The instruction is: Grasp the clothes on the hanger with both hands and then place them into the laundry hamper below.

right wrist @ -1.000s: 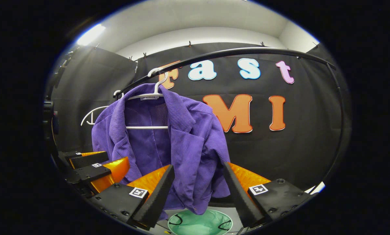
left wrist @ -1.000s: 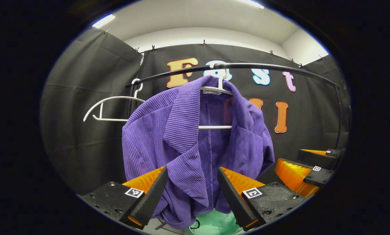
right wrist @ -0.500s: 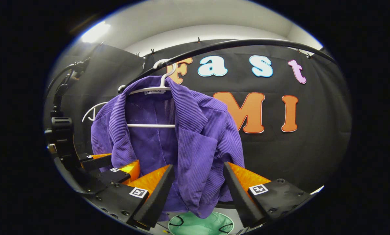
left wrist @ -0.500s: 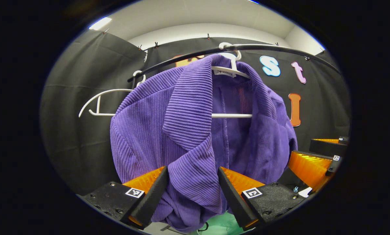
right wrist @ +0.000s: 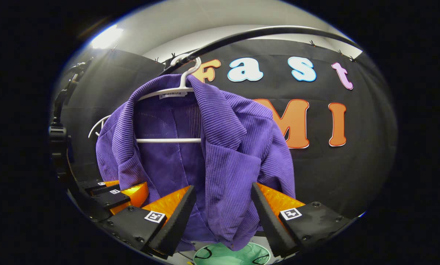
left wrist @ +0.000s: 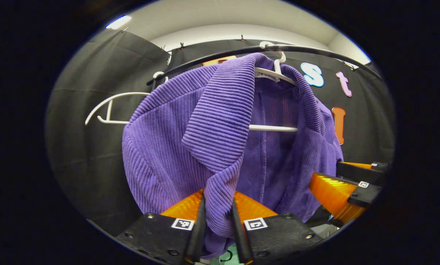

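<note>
A purple corduroy jacket (left wrist: pixel 176 147) hangs on a white hanger (left wrist: pixel 275 75) from the black rail (left wrist: pixel 212 55). My left gripper (left wrist: pixel 217 235) is shut on the jacket's left front edge, below the lapel. In the right gripper view the jacket (right wrist: pixel 234 154) hangs in front of me, and my right gripper (right wrist: pixel 220 221) stands open with the jacket's right front panel between its fingers, not pressed. The left gripper (right wrist: pixel 117 193) shows at the lower left there, and the right gripper (left wrist: pixel 343 187) shows at the lower right of the left gripper view. The mint-green hamper (right wrist: pixel 227 255) lies below the jacket.
A second, bare white hanger (left wrist: pixel 109 106) hangs on the rail to the left of the jacket. The rail's right end bends down into a post (right wrist: pixel 352 48). Black cloth walls close in behind and on both sides.
My left gripper moved closer and shut on the jacket's left front edge. The right gripper came nearer, so the jacket's right panel now lies between its open fingers.
</note>
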Demonstrator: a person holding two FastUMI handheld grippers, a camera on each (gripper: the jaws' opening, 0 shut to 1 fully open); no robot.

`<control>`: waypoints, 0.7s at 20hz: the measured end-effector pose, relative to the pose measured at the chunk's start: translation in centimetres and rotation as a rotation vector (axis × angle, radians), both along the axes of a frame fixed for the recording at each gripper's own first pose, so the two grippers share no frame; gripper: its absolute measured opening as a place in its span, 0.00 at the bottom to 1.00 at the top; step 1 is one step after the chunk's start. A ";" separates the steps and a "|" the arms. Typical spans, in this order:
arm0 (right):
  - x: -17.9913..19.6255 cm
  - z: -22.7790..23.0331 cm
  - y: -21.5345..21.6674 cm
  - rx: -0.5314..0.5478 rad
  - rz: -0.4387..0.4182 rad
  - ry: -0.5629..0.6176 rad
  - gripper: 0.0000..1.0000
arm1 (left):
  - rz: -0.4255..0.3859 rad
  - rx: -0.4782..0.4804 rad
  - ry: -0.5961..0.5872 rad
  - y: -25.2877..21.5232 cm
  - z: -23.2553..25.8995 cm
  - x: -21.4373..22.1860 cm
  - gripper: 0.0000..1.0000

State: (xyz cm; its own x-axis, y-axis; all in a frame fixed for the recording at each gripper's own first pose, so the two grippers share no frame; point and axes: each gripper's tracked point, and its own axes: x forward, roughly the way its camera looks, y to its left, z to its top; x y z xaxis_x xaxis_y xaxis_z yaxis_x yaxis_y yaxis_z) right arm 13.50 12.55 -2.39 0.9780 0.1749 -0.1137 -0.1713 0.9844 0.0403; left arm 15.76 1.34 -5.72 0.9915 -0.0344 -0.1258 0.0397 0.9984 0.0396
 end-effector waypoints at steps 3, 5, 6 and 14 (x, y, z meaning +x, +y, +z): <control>2.0 -0.6 0.2 0.003 -0.004 0.010 0.98 | 0.016 0.011 0.023 0.6 0.1 -0.8 0.06; 3.4 -1.1 0.2 0.004 -0.011 0.016 0.92 | -0.016 -0.007 0.033 0.2 0.4 -1.1 0.02; 3.9 -1.4 0.5 0.007 -0.012 0.022 0.92 | -0.017 -0.023 0.036 0.2 0.5 -1.5 0.01; 7.4 -2.1 0.4 0.041 0.093 0.088 0.65 | -0.006 -0.046 0.031 1.6 2.3 -4.1 0.01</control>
